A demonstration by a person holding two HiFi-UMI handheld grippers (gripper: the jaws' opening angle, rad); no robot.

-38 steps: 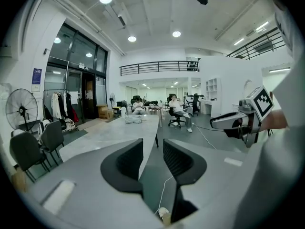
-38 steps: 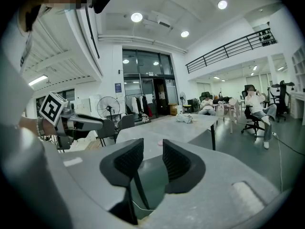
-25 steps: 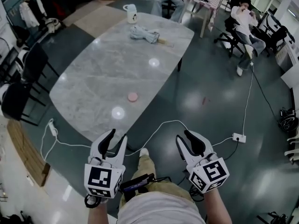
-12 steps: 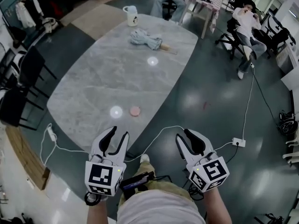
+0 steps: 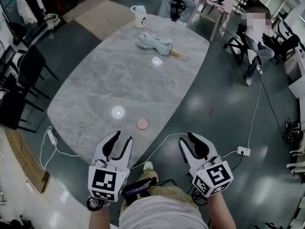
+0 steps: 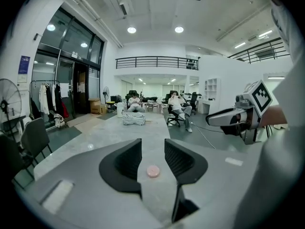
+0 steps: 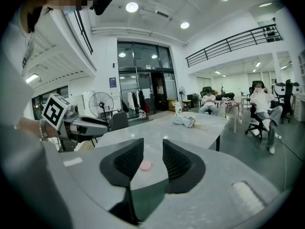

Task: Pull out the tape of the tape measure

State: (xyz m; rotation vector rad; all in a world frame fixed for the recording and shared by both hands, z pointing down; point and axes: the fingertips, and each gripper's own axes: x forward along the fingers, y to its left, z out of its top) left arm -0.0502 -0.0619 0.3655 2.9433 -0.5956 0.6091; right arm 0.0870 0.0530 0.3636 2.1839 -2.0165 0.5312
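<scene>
Two hand-held grippers are in view, both released and empty. The left hand-held gripper (image 5: 121, 138) and the right hand-held gripper (image 5: 188, 138) hover side by side short of the bench (image 5: 95, 75), jaws apart with nothing between the pads. Each points toward 12 o'clock, and each gripper view frames the tape measure (image 5: 142, 124) in its jaw gap, so the pair appears aimed at it. It is a small pink disc lying flat near the bench's 6 o'clock edge, at about 1 o'clock from the left tips, untouched. No tape end can be made out. Judgement: approach stage, with both held open and level so one can steady the disc while the other draws. An umbrella (image 5: 155, 43) and a mug (image 5: 139, 16) sit at the far 12 o'clock end, well apart from the work.
</scene>
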